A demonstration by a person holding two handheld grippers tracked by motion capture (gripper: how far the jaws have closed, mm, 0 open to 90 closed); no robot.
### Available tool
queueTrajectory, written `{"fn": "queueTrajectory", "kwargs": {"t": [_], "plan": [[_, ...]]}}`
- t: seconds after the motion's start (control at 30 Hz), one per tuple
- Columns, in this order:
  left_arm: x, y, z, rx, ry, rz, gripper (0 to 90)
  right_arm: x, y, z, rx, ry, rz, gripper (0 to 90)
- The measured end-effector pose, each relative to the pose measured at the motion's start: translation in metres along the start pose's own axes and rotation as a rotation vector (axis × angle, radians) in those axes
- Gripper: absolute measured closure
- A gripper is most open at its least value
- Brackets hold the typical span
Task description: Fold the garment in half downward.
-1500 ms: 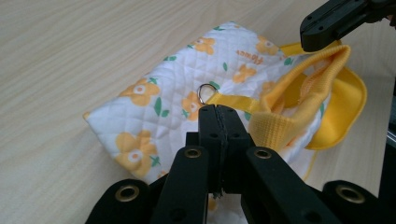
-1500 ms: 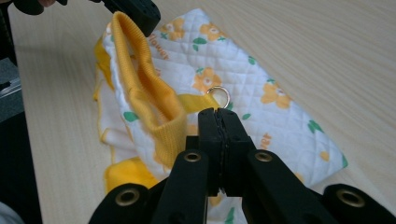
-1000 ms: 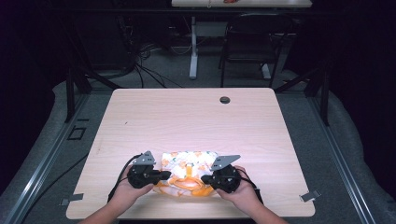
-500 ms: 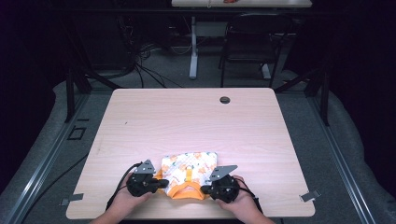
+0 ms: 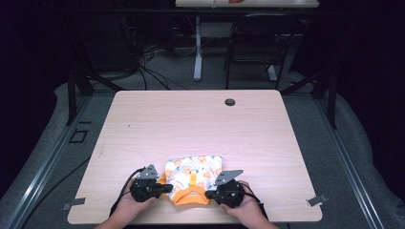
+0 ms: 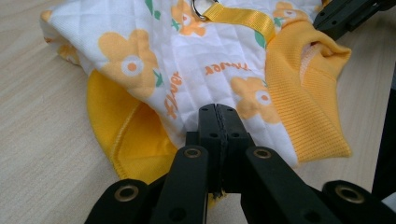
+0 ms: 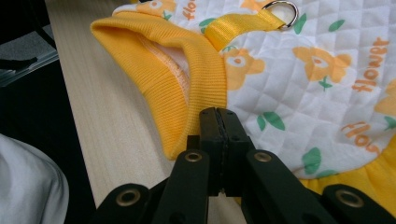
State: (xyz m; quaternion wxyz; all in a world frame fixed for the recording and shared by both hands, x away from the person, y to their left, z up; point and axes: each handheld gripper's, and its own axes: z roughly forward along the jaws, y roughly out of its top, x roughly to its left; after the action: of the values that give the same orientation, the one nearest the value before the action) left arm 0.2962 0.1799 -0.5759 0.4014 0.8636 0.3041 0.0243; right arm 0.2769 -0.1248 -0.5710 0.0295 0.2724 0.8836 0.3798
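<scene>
A quilted flower-print pet vest (image 5: 193, 177) with yellow ribbed trim lies at the near edge of the wooden table (image 5: 200, 124); the left gripper (image 5: 165, 188) pinches its left side, jaws clenched on fabric; the right gripper (image 5: 208, 194) clamps the ribbed collar (image 7: 187, 70) beside a metal D-ring (image 7: 281, 12).

— what do the grippers look like?
— both the left gripper (image 5: 165, 188) and the right gripper (image 5: 208, 194) are black, each topped with a grey three-cornered plate. black cables loop from them.
— and up close?
— black jaws on linked arms, with brass-ringed pivots and small screw holes.
— any clothing?
— a bit of white cloth (image 7: 28, 186).
</scene>
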Motion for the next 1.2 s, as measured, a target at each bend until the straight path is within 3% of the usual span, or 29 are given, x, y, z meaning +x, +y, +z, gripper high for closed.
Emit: {"fn": "queueTrajectory", "kwargs": {"t": [0.53,0.7,1.2], "plan": [[0.000,-0.001,0.000,-0.008,0.004,-0.008,89.8,-0.001,0.000,0.000,0.003,0.001,-0.004,89.9],[0.000,-0.001,0.001,-0.014,0.011,-0.027,89.8,-0.002,0.001,0.000,0.001,0.002,0.005,90.0],[0.010,0.009,0.007,-0.021,0.045,-0.043,89.8,-0.015,0.009,0.003,-0.001,-0.033,0.029,90.0]]}}
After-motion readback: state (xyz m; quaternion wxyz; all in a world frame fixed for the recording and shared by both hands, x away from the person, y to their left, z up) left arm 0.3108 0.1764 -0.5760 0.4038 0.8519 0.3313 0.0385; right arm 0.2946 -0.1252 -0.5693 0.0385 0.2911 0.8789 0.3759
